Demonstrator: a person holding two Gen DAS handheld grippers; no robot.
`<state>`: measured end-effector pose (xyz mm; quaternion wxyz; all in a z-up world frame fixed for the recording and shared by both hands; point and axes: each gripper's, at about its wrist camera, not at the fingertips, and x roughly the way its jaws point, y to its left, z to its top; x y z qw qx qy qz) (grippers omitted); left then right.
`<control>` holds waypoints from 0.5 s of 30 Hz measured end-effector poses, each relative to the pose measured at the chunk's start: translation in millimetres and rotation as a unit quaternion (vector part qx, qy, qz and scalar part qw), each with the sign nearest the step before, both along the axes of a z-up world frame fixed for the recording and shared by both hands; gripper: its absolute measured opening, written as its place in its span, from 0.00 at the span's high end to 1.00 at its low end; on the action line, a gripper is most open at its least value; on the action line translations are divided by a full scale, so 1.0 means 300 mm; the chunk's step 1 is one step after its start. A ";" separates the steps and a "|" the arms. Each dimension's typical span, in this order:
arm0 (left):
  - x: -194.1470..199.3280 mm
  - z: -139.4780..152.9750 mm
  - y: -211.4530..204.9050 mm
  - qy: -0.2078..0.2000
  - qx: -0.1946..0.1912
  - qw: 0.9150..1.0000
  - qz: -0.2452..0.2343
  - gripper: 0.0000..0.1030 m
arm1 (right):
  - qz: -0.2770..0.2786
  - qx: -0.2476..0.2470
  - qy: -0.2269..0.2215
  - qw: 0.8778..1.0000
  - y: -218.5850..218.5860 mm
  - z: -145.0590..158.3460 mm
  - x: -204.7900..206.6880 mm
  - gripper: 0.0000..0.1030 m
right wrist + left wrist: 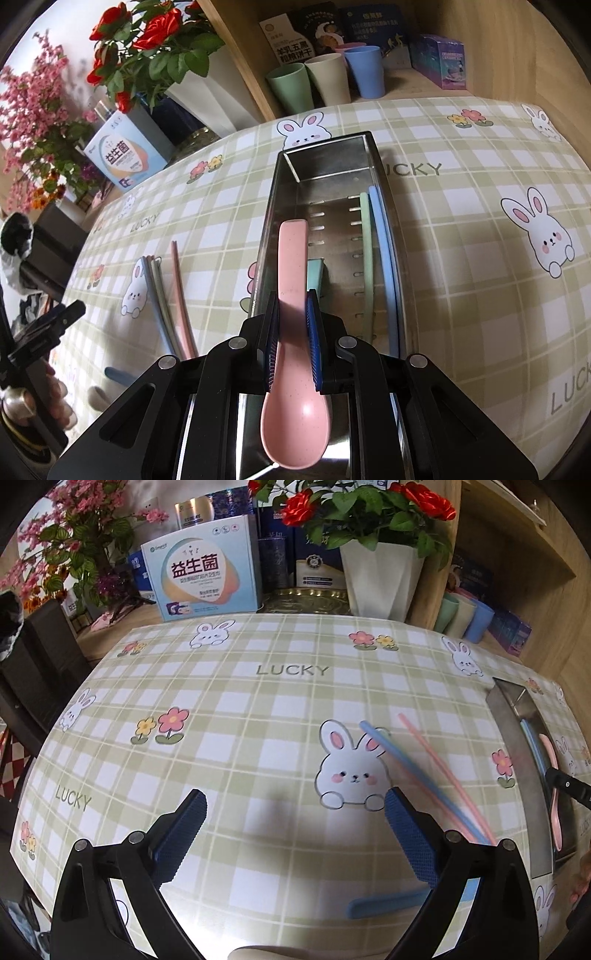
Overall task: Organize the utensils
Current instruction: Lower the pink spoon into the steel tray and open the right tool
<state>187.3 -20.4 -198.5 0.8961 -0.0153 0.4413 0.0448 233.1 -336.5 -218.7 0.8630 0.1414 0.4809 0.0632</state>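
Note:
My right gripper is shut on a pink spoon and holds it over the near end of a steel utensil tray. A green chopstick, a blue chopstick and a teal handle lie inside the tray. My left gripper is open and empty above the tablecloth. Blue chopsticks and a pink chopstick lie on the cloth right of it, and a blue spoon handle lies under its right finger. The tray shows at the right edge.
Loose chopsticks lie left of the tray on the bunny tablecloth. Cups, a white flower vase and boxes stand at the table's back. A wooden shelf rises behind.

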 end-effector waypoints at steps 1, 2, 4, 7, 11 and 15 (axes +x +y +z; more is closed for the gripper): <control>-0.003 -0.005 0.004 0.002 -0.002 1.000 0.000 0.08 | -0.002 0.000 0.003 1.000 0.000 -0.006 0.001 0.86; -0.003 -0.010 0.011 0.003 -0.003 1.000 0.001 0.08 | -0.004 0.000 0.004 1.000 -0.001 -0.009 0.002 0.86; -0.007 -0.017 0.018 0.006 -0.006 1.000 0.001 0.08 | -0.008 0.001 0.007 1.000 -0.004 -0.016 0.005 0.86; -0.009 -0.027 0.022 0.009 -0.008 1.000 0.000 0.08 | -0.015 0.004 0.012 1.000 -0.010 -0.025 0.007 0.86; -0.012 -0.033 0.013 0.013 -0.010 1.000 -0.004 0.08 | -0.017 0.005 0.016 1.000 -0.009 -0.034 0.009 0.86; -0.013 -0.035 0.011 0.014 -0.011 1.000 -0.007 0.08 | -0.019 0.007 0.018 1.000 -0.006 -0.035 0.007 0.85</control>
